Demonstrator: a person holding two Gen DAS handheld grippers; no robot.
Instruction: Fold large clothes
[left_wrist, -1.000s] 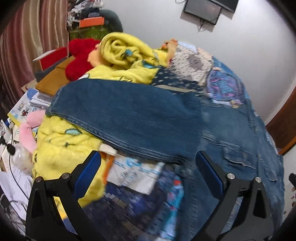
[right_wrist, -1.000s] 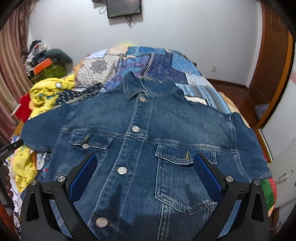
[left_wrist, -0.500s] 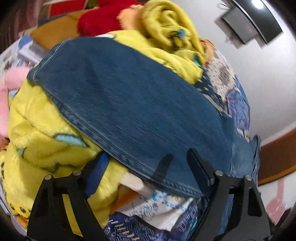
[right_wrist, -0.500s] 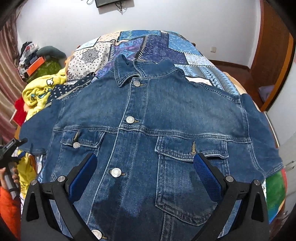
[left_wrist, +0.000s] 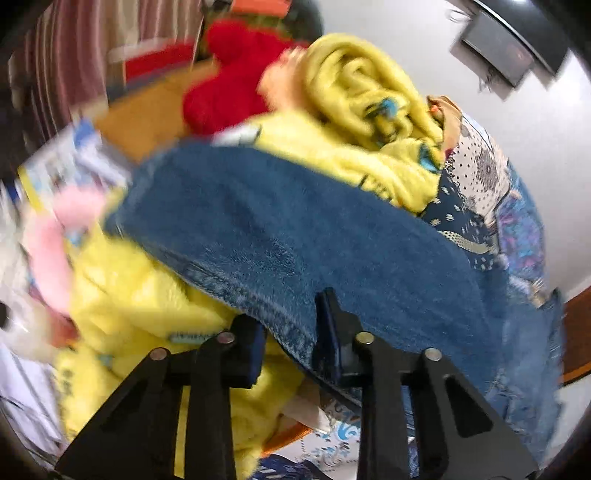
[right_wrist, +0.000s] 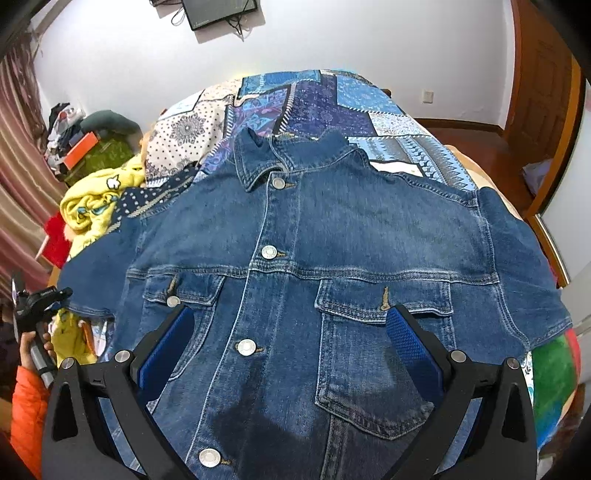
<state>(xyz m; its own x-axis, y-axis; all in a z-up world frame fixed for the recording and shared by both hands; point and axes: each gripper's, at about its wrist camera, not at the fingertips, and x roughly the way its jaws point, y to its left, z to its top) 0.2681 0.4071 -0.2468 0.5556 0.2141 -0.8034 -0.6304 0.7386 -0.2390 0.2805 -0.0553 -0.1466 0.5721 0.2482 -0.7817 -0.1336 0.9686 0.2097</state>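
Fingers of the left gripper (left_wrist: 288, 336) have just been closing, pinching the denim jacket's (right_wrist: 332, 258) sleeve hem; the right gripper (right_wrist: 291, 350) hovers wide open over the jacket, spread on the bed (right_wrist: 314, 99).

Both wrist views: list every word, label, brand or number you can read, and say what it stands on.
None can be read.
Papers and printed packaging beside the yellow fleece blanket: print blurred.
Black wall screen: no legible mark.
Metal buttons on the blue denim jacket: any lettering too small.
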